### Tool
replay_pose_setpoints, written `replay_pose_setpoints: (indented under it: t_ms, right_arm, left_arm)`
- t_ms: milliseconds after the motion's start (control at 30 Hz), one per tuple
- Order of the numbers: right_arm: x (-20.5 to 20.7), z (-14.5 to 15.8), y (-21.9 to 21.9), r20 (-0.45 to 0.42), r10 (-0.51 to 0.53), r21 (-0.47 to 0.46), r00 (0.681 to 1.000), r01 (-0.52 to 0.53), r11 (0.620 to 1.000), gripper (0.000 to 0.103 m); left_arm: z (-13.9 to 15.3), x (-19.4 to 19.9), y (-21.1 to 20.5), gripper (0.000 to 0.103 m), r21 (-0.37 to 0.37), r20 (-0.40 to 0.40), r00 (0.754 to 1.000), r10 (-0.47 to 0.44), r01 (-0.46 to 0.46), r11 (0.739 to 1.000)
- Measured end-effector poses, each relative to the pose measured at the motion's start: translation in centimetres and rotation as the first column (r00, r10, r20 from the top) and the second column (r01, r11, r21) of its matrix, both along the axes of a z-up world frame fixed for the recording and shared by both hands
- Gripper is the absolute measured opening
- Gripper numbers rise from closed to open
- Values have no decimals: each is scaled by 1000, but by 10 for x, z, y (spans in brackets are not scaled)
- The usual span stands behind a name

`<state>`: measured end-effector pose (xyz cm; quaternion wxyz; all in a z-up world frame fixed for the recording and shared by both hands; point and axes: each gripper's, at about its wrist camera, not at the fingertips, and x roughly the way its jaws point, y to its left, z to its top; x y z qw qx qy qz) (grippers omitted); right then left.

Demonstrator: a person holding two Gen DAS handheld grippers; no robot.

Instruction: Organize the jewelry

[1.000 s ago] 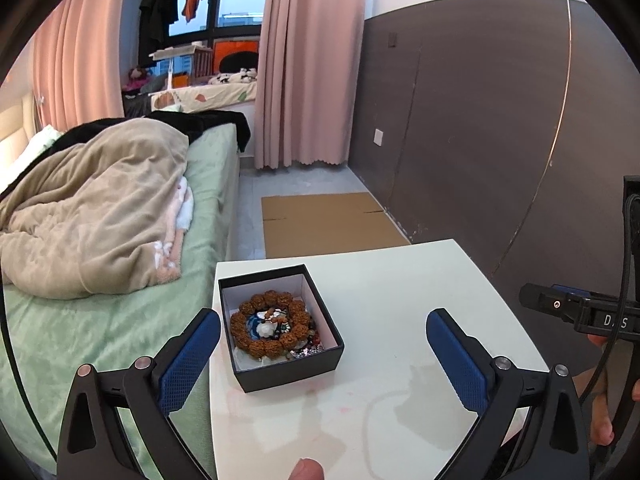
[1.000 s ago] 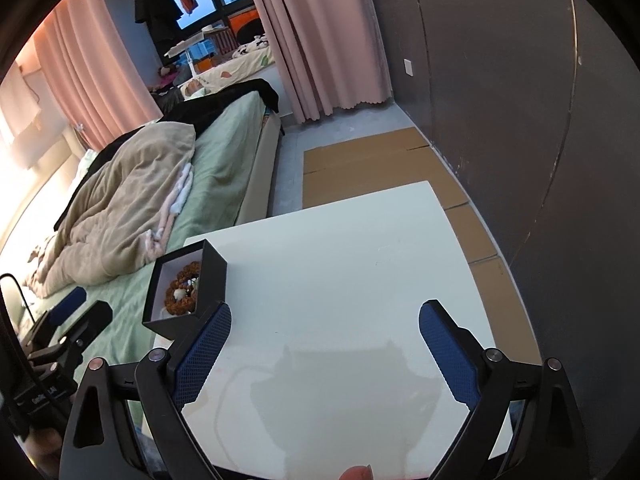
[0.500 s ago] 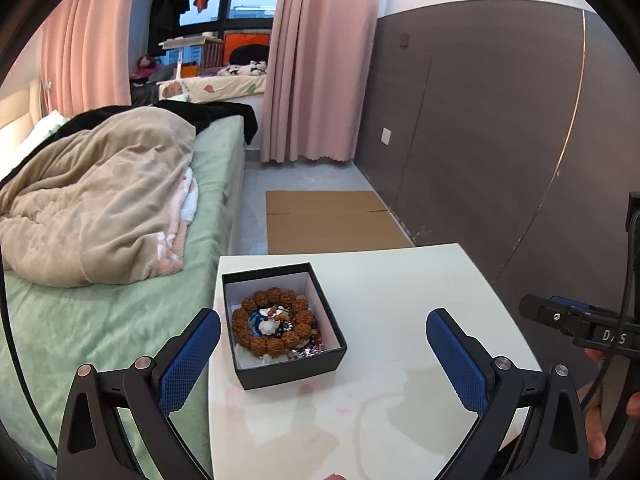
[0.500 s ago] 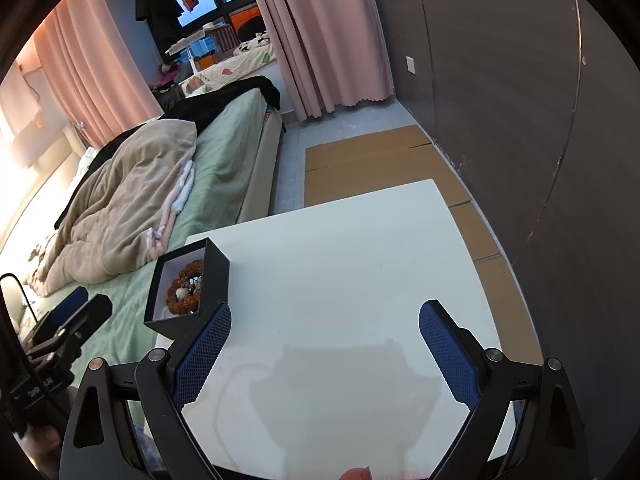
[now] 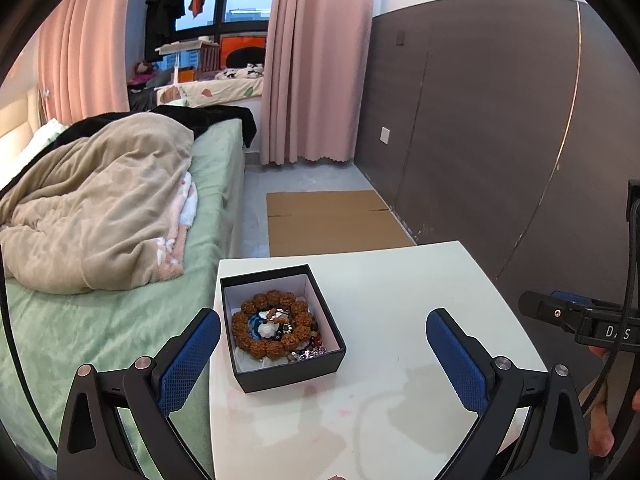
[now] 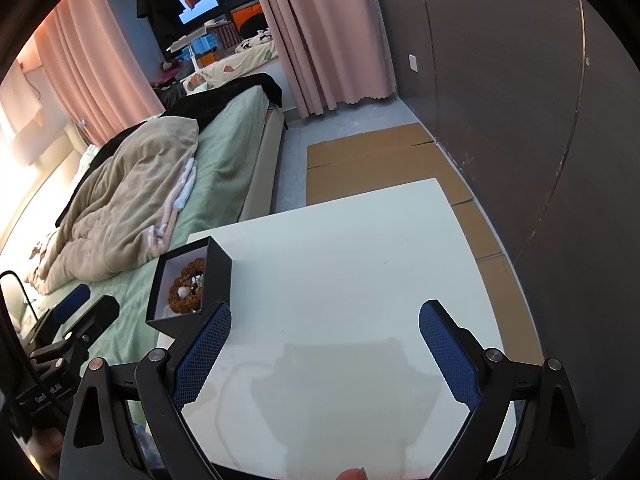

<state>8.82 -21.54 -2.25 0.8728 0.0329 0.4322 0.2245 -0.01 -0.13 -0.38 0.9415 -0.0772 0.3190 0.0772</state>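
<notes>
A black open box (image 5: pixel 285 372) stands on the left part of the white table (image 5: pixel 400 292). Inside lie a brown bead bracelet (image 5: pixel 256 346) and small mixed jewelry (image 5: pixel 308 354). The box also shows in the right wrist view (image 6: pixel 218 272) with the bracelet (image 6: pixel 178 298). My left gripper (image 5: pixel 323 344) is open and empty, held just short of the box. My right gripper (image 6: pixel 325 340) is open and empty above the bare table (image 6: pixel 360 248), to the right of the box.
A bed with a green sheet (image 5: pixel 120 320) and a beige blanket (image 5: pixel 92 208) stands against the table's left side. Flat cardboard (image 5: pixel 332 220) lies on the floor beyond the table. A dark wall panel (image 5: pixel 500 120) runs along the right.
Both views have tilted up slightly. The box and the jewelry have not moved. Both grippers stay open.
</notes>
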Motion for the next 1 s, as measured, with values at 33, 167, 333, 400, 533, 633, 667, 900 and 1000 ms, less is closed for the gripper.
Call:
replay_pose_setpoints:
  t_ms: [33,167,333,400,533,633,667,900,1000]
  right_arm:
    - [0,0,0,-1,-1,0,1000,1,1000,96]
    - [2,-1,-1,-11,-8,4,1000,8,1000,96]
    - [1,0,2,3,0,-5,1000,0,1000,96]
    - [0,1,4,7,4,-13,1000,-4,1000,96]
    - [0,1,5,5,7,-16,1000,-7,1000,96]
    - [0,1,5,5,7,-15,1000,-7,1000,95]
    - [0,1,5,4,6,-16,1000,-6,1000,95]
    - [2,-2,7,-8,-4,-25,1000,4,1000,96]
    - [4,-6,8,-26,-10,-43,1000,9,999,96]
  left_arm:
    - [0,0,0,102,-2,1,1000,0,0,1000]
    - [0,1,0,102,4,-1,1000,-2,2,1000]
    - [0,1,0,102,5,-6,1000,-4,4,1000]
    - [0,1,0,102,4,-4,1000,-4,4,1000]
    - [0,1,0,102,5,3,1000,-5,5,1000]
    - [0,0,0,102,7,2,1000,-5,5,1000]
    - [0,0,0,102,7,2,1000,-6,6,1000]
    - [1,-2,-1,102,11,2,1000,-12,12,1000]
    - [-1,-1,-5,102,21,-13,1000,-27,28,999]
